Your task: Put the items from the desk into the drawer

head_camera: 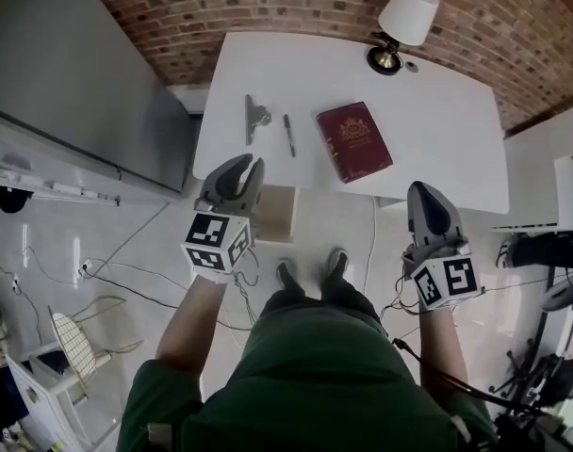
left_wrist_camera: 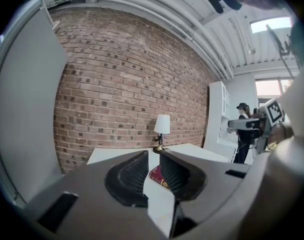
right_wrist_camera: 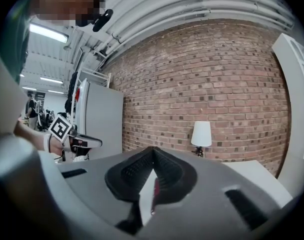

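Left gripper (head_camera: pixel 250 164), centre left: jaws are held apart, empty. Right gripper (head_camera: pixel 421 191), centre right: jaws are closed together. Book (head_camera: pixel 353 141), pen (head_camera: pixel 289 135) and clip (head_camera: pixel 254 117) are laid on the desk (head_camera: pixel 447 111).

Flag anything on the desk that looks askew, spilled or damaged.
Nothing stands out. The clip, pen and red book lie flat and apart on the white desk; the lamp stands upright at its far edge.

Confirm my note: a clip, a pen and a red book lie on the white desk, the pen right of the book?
No: the head view shows the pen left of the red book, between it and the clip; all three lie on the white desk.
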`<control>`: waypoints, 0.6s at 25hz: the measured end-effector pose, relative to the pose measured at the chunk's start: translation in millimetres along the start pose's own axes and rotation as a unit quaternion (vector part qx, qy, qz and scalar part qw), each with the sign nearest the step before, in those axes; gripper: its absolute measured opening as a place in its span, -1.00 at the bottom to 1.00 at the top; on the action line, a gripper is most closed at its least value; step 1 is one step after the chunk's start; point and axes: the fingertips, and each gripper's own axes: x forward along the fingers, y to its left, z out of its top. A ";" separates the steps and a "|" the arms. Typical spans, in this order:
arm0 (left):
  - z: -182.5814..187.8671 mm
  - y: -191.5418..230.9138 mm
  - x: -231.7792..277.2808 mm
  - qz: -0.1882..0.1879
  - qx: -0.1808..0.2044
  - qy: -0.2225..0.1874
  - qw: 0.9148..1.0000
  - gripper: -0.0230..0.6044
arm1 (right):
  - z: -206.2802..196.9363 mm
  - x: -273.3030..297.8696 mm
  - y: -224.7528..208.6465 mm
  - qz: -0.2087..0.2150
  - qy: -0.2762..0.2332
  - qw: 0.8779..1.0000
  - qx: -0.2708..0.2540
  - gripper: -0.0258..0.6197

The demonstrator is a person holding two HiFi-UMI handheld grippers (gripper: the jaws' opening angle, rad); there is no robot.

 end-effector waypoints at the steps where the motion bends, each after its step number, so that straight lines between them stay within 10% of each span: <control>1: -2.5 0.8 6.8 0.000 0.002 0.006 1.000 -0.73 | -2.0 2.7 -4.5 0.000 -0.001 1.000 0.002 -0.91; 15: -92.1 14.9 118.8 0.013 -0.061 0.188 0.980 -0.73 | -23.9 44.0 -78.6 0.032 0.003 0.999 0.032 -0.91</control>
